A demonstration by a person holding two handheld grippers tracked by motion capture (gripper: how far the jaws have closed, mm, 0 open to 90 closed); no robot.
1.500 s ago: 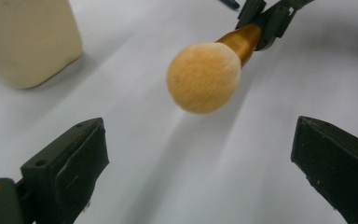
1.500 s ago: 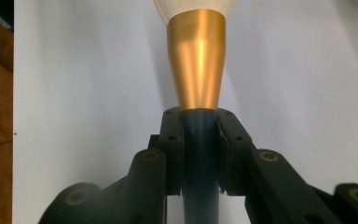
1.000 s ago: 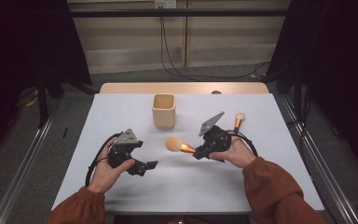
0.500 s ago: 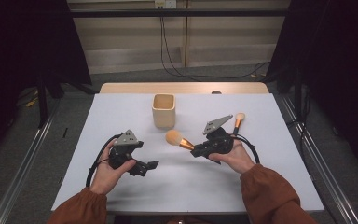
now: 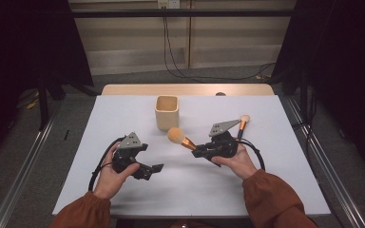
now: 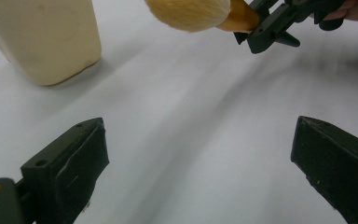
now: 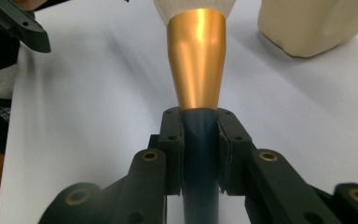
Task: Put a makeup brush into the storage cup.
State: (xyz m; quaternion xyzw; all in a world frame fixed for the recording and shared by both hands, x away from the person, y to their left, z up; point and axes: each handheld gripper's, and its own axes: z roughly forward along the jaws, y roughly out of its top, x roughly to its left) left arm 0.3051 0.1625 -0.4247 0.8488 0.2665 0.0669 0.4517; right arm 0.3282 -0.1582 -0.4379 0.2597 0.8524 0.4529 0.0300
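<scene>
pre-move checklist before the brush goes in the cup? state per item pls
1. Grip: right gripper jaws clamp the big brush on its dark handle, just behind the gold ferrule. ok.
2. Brush clear of table: bristle head is in the air. ok.
3. Cup upright, mouth open, nothing seen inside. ok.
4. Path: bristle head sits close to the cup's right side, below its rim; needs lifting first. not ok.
5. Left gripper jaws open, holding nothing, off to the left of the path. ok.
6. Second brush lies behind the right gripper, apart from the cup. ok.
</scene>
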